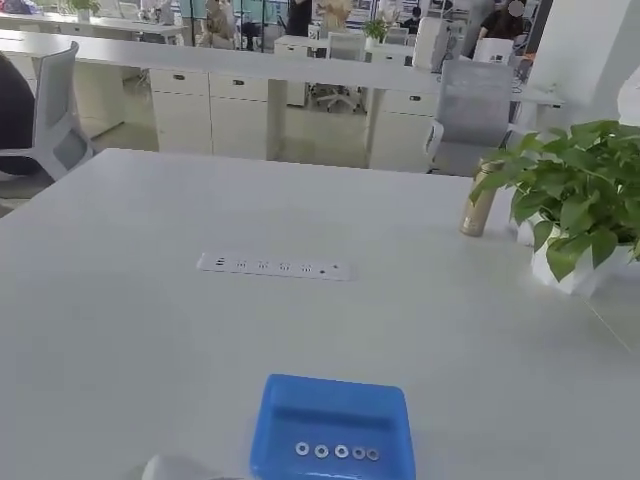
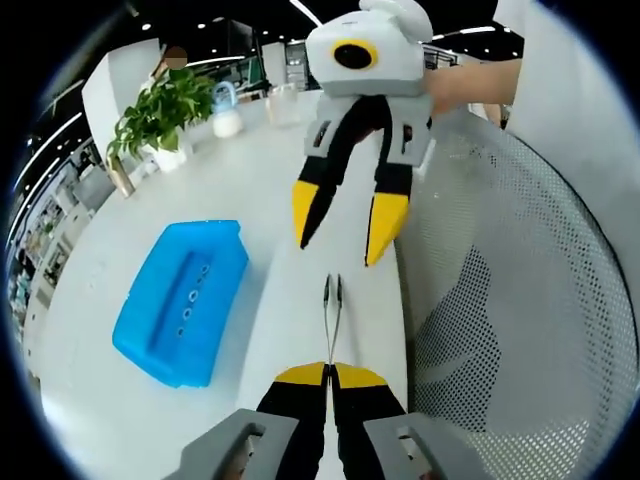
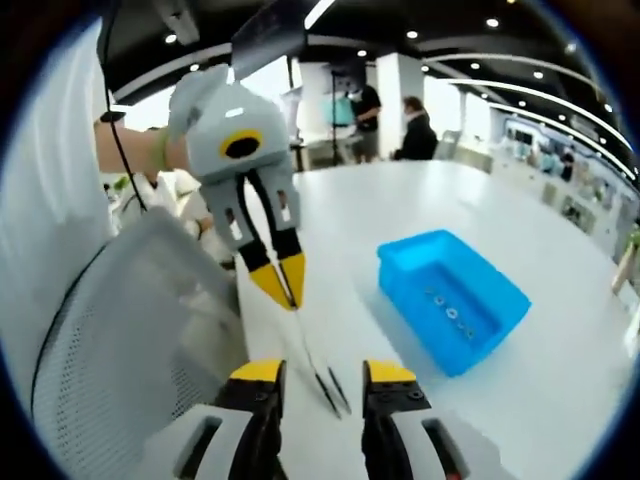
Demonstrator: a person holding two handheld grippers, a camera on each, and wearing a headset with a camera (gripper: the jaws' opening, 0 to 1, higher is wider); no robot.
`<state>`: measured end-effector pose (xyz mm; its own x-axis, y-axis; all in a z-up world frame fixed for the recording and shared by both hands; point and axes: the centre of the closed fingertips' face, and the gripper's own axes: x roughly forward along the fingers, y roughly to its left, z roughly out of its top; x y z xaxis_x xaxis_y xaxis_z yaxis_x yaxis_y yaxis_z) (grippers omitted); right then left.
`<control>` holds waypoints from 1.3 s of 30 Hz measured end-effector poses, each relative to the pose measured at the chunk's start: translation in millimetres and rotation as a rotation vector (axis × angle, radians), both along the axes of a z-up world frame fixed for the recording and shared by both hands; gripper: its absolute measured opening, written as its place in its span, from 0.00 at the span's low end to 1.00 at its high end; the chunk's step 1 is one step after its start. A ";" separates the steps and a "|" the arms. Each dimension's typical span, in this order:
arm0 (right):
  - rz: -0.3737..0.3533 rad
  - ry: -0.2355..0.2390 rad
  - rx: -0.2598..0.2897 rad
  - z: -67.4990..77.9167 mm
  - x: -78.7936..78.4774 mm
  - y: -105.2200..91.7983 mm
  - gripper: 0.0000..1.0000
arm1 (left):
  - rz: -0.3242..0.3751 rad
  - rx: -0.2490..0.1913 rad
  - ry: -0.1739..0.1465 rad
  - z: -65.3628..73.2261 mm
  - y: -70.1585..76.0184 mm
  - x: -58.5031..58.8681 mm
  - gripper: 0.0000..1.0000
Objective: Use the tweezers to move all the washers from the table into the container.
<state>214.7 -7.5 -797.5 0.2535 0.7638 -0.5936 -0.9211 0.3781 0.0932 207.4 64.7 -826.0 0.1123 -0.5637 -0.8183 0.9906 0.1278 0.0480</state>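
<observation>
Nearest to the person, the left gripper (image 2: pixel 330 372) has its yellow-tipped jaws pressed together on the handle end of the tweezers (image 2: pixel 331 320), whose thin arms run straight forward from the jaws above the near edge of the white table (image 1: pixel 150 330). The right gripper (image 3: pixel 324 372) faces it with its jaws spread wide. In the right gripper view the tweezers' two tips sit in the gap between those jaws, slightly parted, and they appear to touch neither jaw. A mesh chair back (image 2: pixel 500 300) sits just beside the grippers, off the table edge. A little further in on the table is the blue container (image 1: pixel 330 395), a shallow rectangular tray. Five washers (image 1: pixel 341 452) lie inside it in a short straight row on its floor, each close to the next. Past the container, near the middle of the table, a white power strip (image 1: pixel 272 266) is set flat into the tabletop. Towards the far right corner a gold bottle (image 1: pixel 478 210) stands upright. Just beside it is a leafy green plant (image 1: pixel 575 190) in a white pot (image 1: pixel 575 275). Beyond the table's far edge are a grey office chair (image 1: pixel 470 105), rows of white desks and cabinets, and a few people.
</observation>
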 end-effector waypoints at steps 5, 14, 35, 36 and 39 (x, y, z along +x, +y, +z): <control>-0.178 -0.036 0.070 23.8 18.1 -29.2 0.38 | -0.012 0.067 0.014 -16.2 4.6 1.6 0.00; -0.308 -0.071 0.130 46.7 26.1 -48.5 0.48 | -0.024 0.136 0.039 -29.2 6.5 3.0 0.00; -0.427 -0.112 0.259 78.9 16.1 -63.2 0.61 | 0.018 0.188 0.043 -31.9 9.7 5.2 0.06; -0.428 -0.116 0.262 80.3 15.3 -64.6 0.61 | 0.039 0.170 0.032 -28.8 9.0 7.2 0.12; -0.421 -0.136 0.261 84.3 11.9 -69.8 0.62 | 0.135 0.099 0.030 -12.7 9.8 9.0 0.18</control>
<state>226.6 -77.3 -713.2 0.6327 0.6971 -0.3372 -0.7041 0.6992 0.1242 216.4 74.5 -838.7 0.1565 -0.4616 -0.8732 0.9661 0.2555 0.0380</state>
